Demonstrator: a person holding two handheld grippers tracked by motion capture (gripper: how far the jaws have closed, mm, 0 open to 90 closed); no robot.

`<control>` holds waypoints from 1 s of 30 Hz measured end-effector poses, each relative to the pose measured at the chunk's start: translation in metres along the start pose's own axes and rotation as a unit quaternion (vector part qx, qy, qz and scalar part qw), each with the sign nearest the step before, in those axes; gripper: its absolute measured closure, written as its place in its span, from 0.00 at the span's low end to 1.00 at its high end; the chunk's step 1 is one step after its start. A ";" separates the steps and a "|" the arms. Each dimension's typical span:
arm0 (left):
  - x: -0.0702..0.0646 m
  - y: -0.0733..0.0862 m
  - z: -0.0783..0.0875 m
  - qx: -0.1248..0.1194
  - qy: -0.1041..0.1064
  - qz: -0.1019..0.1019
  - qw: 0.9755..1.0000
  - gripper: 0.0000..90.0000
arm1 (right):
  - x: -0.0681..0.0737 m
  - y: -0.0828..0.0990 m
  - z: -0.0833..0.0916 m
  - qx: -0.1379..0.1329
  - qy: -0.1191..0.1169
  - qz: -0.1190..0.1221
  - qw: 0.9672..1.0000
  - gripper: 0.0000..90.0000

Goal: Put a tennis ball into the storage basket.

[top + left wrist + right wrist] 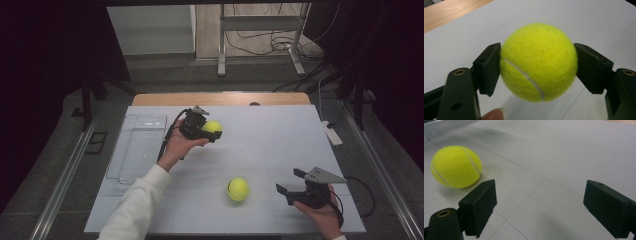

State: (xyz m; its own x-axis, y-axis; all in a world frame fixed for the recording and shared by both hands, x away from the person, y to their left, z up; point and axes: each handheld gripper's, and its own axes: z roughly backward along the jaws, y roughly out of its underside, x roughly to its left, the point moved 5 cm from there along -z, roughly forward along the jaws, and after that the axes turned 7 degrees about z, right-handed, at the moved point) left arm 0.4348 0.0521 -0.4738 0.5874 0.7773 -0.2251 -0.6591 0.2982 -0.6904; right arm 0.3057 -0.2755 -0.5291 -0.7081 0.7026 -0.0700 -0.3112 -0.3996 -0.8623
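The left gripper (212, 131) is clamped on a tennis ball (212, 126) and holds it just above the white table (280, 135), towards the far left; both pads press into its felt. A clear tray (137, 145) lies near it at the table's left edge. A second tennis ball (238, 189) rests near the front, with bare table between it and the right gripper (291, 186), whose jaws stand wide and empty. A hand covers much of each gripper's body.
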 end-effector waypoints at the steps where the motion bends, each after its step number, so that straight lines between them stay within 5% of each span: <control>1: 0.000 0.000 0.001 0.000 0.000 -0.001 1.000 0.30 | 0.000 0.000 0.000 0.000 0.000 0.000 1.000 0.13; 30: 0.009 0.007 0.036 -0.045 -0.004 0.009 0.999 0.31 | 0.000 0.000 0.001 0.000 0.001 -0.002 1.000 0.13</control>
State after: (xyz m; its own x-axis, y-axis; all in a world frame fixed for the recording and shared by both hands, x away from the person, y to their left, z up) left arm 0.4187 0.0806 -0.4558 0.5714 0.7871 -0.2323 -0.6242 0.2331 -0.7457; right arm 0.3055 -0.2760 -0.5289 -0.7062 0.7047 -0.0682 -0.3128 -0.3969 -0.8629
